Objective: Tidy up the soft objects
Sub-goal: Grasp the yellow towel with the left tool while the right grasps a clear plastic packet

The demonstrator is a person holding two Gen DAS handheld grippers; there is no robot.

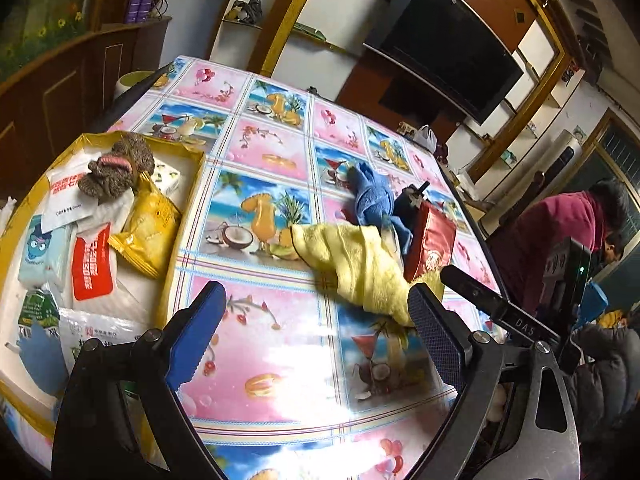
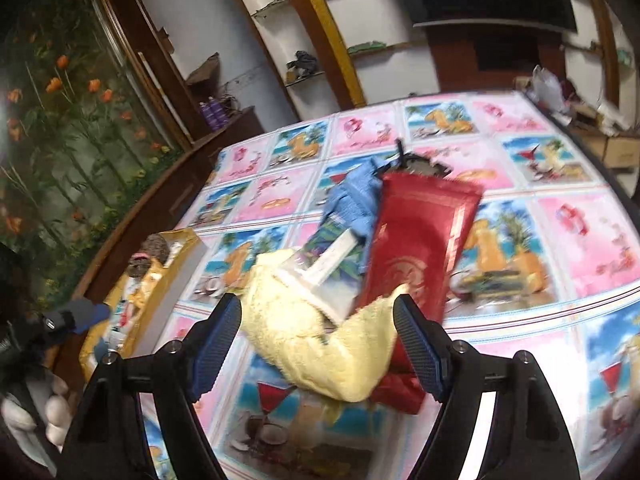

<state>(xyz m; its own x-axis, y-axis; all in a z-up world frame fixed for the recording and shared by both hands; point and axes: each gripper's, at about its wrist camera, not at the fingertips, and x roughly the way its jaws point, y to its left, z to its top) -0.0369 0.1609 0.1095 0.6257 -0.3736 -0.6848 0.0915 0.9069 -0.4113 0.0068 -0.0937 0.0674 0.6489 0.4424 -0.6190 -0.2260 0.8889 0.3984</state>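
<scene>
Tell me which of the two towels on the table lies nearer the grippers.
The yellow towel: it lies crumpled right between the right gripper's open fingers. The blue towel sits farther back, beside the red pouch.

The table [image 1: 280, 184] wears a cloth of squares: pink ones with balloons and hearts, blue ones with orange drinks, palms and coconuts, with thin striped lines between them. Near the middle lies a pale yellow towel [image 2: 304, 344], a blue cloth [image 1: 370, 196] and a dark red packet [image 2: 416, 248] with a faint gold round sign. At the left edge the box [image 1: 188, 216] is yellow outside and white inside. In it are a brown plush toy [image 1: 120, 168] with a pink mouth, a yellow snack bag [image 1: 148, 232], a white pack with a red label [image 1: 94, 268] and a light blue pack [image 1: 42, 252] with a blue cartoon face. The gripper pads [image 1: 198, 332] are blue on black frames.
</scene>
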